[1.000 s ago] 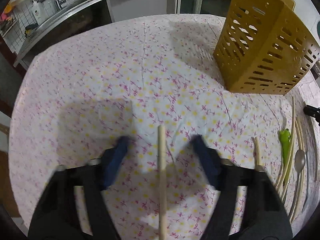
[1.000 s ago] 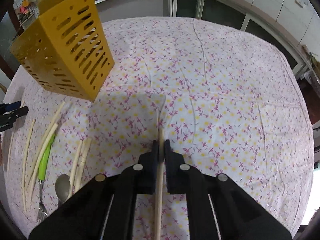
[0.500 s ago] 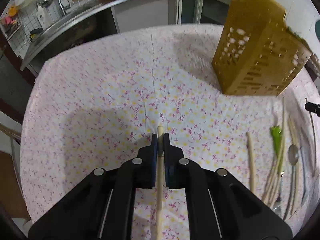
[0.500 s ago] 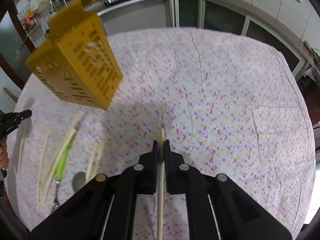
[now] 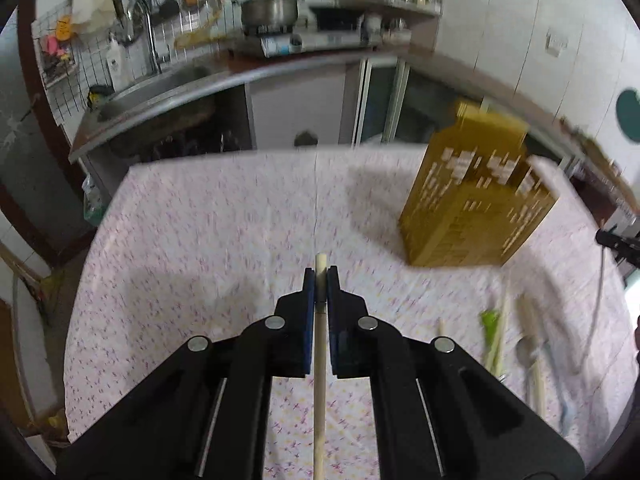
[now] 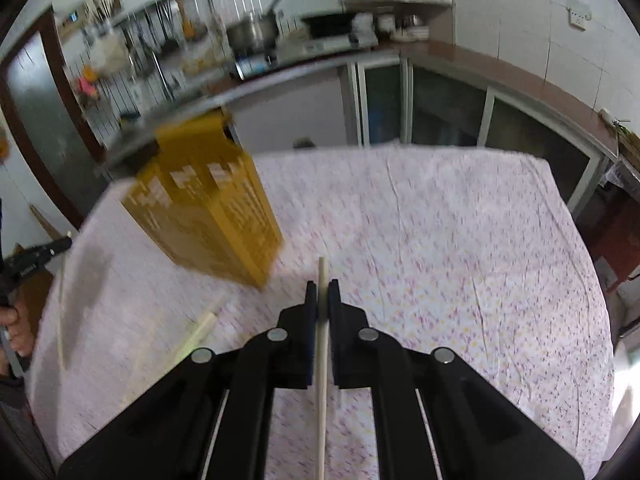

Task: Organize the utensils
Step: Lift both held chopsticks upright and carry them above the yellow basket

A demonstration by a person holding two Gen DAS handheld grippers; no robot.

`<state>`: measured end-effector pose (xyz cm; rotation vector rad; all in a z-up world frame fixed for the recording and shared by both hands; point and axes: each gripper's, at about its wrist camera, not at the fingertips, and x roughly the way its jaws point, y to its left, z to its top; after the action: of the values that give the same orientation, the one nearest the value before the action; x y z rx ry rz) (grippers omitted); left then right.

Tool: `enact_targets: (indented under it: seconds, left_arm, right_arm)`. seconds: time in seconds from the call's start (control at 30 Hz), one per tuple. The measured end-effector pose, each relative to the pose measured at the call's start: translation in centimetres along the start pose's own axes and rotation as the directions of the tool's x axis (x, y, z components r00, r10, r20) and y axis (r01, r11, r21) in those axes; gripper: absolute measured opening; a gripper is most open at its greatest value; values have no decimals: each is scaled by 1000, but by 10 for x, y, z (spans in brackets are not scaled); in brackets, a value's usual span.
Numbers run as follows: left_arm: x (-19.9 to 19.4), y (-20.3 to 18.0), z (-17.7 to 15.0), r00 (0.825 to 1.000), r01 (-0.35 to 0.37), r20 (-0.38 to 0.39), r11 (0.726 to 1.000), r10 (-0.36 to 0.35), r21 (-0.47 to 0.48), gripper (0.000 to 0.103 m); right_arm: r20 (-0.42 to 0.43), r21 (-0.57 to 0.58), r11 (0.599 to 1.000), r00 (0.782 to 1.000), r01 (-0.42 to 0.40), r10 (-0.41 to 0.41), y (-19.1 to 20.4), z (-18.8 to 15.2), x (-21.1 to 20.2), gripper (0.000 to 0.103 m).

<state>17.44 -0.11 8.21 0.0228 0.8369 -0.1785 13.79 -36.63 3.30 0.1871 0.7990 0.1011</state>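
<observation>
My left gripper [image 5: 320, 280] is shut on a pale wooden chopstick [image 5: 320, 380] that runs back between the jaws, its tip just past the pads. My right gripper [image 6: 322, 290] is shut on a second wooden chopstick [image 6: 322, 380] in the same way. Both are raised above the flowered tablecloth [image 5: 224, 240]. A yellow slotted utensil holder [image 5: 476, 200] stands on the table, right of the left gripper and, as the yellow holder [image 6: 208, 204], left of the right one. Loose chopsticks, a green-handled utensil [image 5: 490, 324] and a spoon [image 5: 522, 350] lie on the cloth.
A kitchen counter with a sink [image 5: 160, 84] and a stove with a pot [image 5: 272, 12] runs behind the table. The other gripper's tip [image 5: 616, 240] shows at the right edge, and a hand [image 6: 16, 320] at the left edge of the right wrist view.
The left gripper closed on its chopstick. Both grippers rose and tilted up with their chopsticks, so the table looks farther off and the kitchen counter has come into view.
</observation>
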Motion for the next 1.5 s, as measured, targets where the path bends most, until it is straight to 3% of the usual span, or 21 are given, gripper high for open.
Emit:
enact_targets:
  seconds: [0.13,0.27,0.4,0.47,0.5,0.6,0.63,0.7,0.9,0.93,0.97,1.0,1.07,1.13,1.2,1.4,1.5]
  left_arm:
    - [-45,-6,13,985,33,173,999,-29,-22,4]
    - [-93,-17,27,923,91,379,995,-67,-47,4]
    - [-126,-31,34,820,169,563,983,-102,-68,4]
    - [-137,-39,38,751,193,653,978,-96,-78,4]
    - [-140,-42,39,731,205,676,975,-99,-79,4]
    - [-143,-49,46,642,310,752,947,-147,-80,4]
    - [-141,-52,48,626,329,764,941,-156,-77,4]
    - [-136,-62,54,576,343,801,937,-160,-60,4]
    - [-95,-89,75,540,271,834,962,-116,-42,4]
    - [-91,-91,76,530,268,841,962,-112,-41,4]
    - [-84,-95,76,506,261,857,965,-103,-38,4]
    - [-80,-98,75,493,251,865,967,-95,-37,4]
    - [-68,-103,75,476,237,876,971,-80,-40,4]
    - [-54,-106,74,474,221,878,974,-65,-47,4]
    - [-41,-107,75,486,218,871,975,-67,-47,4]
    - [-13,-107,73,507,196,861,978,-32,-79,4]
    - [-11,-110,72,500,192,866,977,-17,-92,4]
  right_arm:
    - [178,-15,1000,984,-2,5,18,18,-43,6]
    - [385,-36,999,922,-29,41,38,31,-90,6]
    - [538,-56,998,841,-27,53,60,38,-122,6]
    - [579,-72,997,813,-19,58,71,41,-128,6]
    - [592,-77,997,803,-21,63,74,43,-130,6]
    - [623,-95,995,778,-30,83,86,40,-127,6]
    - [633,-104,994,768,-39,96,90,40,-125,6]
    - [651,-113,993,752,-34,100,97,42,-121,6]
    - [710,-138,990,694,-33,122,111,51,-101,6]
    - [720,-143,989,682,-33,127,113,52,-96,6]
    - [728,-146,989,673,-28,127,114,53,-92,6]
    - [736,-146,989,665,-18,121,115,53,-87,6]
    - [742,-153,988,658,-14,125,115,51,-80,6]
    - [750,-157,988,650,-8,124,114,47,-73,6]
    - [747,-162,987,651,-14,132,113,45,-65,6]
    - [715,-171,985,684,-32,146,113,46,-48,6]
    - [717,-164,986,683,-30,140,111,45,-46,6]
